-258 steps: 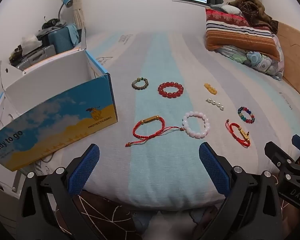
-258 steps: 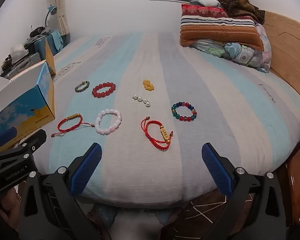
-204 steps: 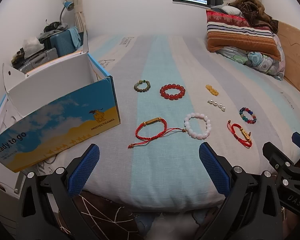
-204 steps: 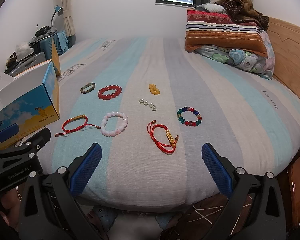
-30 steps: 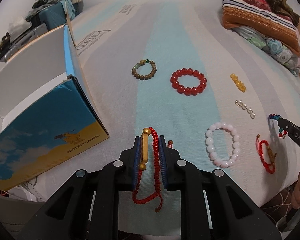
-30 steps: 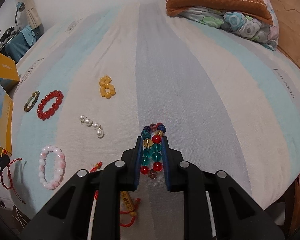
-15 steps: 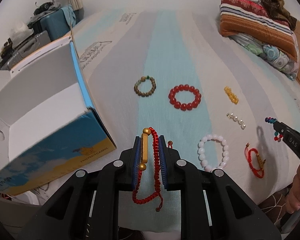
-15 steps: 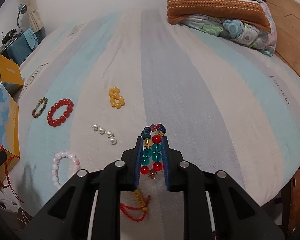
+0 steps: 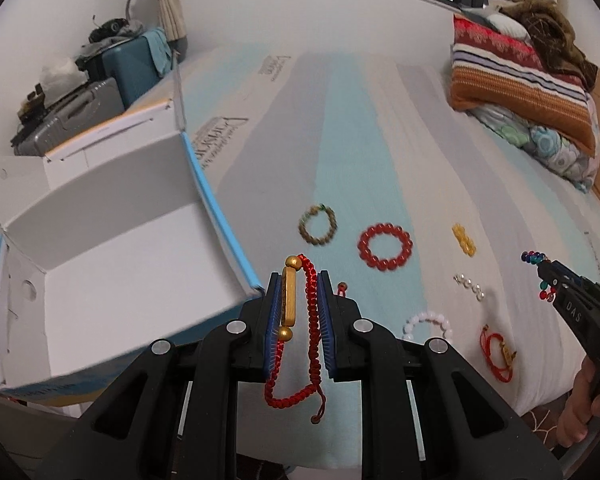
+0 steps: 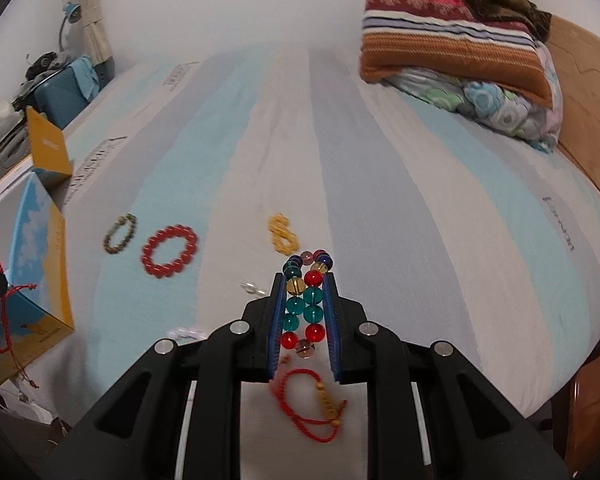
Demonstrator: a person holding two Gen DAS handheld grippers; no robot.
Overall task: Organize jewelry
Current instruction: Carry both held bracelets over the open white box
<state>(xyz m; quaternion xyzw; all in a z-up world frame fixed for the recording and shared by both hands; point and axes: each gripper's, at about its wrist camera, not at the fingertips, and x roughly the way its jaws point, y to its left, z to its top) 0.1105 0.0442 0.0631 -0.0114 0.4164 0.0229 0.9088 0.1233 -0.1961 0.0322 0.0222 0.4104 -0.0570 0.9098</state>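
Left wrist view: the left gripper [image 9: 299, 316] has its jaws clamped on a red braided cord bracelet with a gold tube bead [image 9: 296, 320], lifted off the bed, its loose loop hanging down between the blue pads. Just to the left sits an open white cardboard box with blue and yellow printed sides [image 9: 100, 264], its near right corner close beside the jaws. On the striped blue, grey and cream bedsheet [image 9: 340, 140] lie a brown-green bead bracelet [image 9: 317, 225], a red round-bead bracelet [image 9: 385, 247], a small yellow bead piece [image 9: 463, 239], a short string of white pearls [image 9: 469, 285], a pale pink bead bracelet [image 9: 427, 323] and a second red cord bracelet with a gold bead [image 9: 497, 352]. At the far right the right gripper [image 9: 546, 276] is held in a hand [image 9: 588, 404].

Right wrist view: the right gripper's jaws are closed on a multicoloured glass bead bracelet [image 10: 305, 304] — teal, red, amber and dark blue beads — raised above the bed. The second red cord bracelet lies directly below the jaws. Stacked striped and floral pillows [image 10: 460, 56] rest against the wooden headboard [image 10: 580, 92].
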